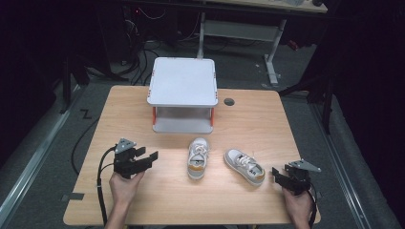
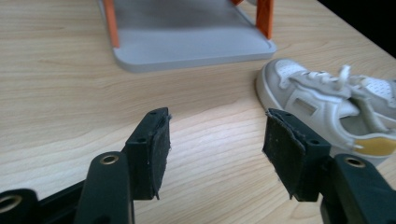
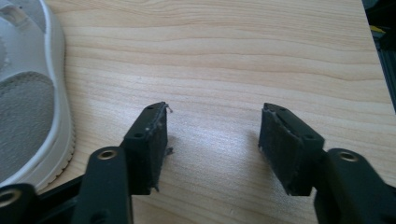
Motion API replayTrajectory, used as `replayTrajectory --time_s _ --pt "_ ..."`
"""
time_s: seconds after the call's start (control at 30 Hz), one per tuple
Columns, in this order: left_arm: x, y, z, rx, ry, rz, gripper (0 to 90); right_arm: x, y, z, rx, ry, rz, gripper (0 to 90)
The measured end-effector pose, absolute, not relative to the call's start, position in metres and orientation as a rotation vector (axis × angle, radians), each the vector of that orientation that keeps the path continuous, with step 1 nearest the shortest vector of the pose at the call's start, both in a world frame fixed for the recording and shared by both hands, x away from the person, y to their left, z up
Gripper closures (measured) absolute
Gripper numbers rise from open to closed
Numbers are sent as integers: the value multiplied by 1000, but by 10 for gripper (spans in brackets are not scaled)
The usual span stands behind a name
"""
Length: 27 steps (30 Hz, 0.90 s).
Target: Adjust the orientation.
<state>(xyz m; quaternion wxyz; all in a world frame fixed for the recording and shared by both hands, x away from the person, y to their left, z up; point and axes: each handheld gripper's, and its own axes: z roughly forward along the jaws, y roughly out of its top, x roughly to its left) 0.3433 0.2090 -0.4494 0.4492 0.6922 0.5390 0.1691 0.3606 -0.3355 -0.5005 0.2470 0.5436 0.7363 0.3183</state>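
Observation:
Two small white shoes with tan heels lie on the wooden table point(image 1: 267, 119). The left shoe point(image 1: 198, 158) points away from me; the right shoe point(image 1: 244, 166) lies slanted. My left gripper point(image 1: 145, 155) rests left of the left shoe, open and holding nothing. In the left gripper view its jaws point(image 2: 215, 122) stand wide apart over bare wood, with the left shoe point(image 2: 327, 109) just to their right. My right gripper point(image 1: 279, 172) sits right of the right shoe, open and holding nothing. In the right gripper view its jaws point(image 3: 212, 112) frame bare wood, and the right shoe point(image 3: 28, 93) is at the left edge.
A white two-level stand point(image 1: 183, 83) with orange posts stands at the table's back centre; its lower shelf point(image 2: 187, 44) faces the left gripper. A round cable hole point(image 1: 229, 101) lies right of it. Black cables trail off the table's left side. Another desk stands beyond.

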Motion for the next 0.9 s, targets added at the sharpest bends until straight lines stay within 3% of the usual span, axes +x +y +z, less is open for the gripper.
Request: replayTrajectory --time_s 0.63,0.9 --pt "347 227 -489 1755 1476 546 404 360 -344 -494 1508 2094 1002 524" --pt "358 225 -501 1778 1524 587 404 352 -344 -463 1380 2109 1177 535"
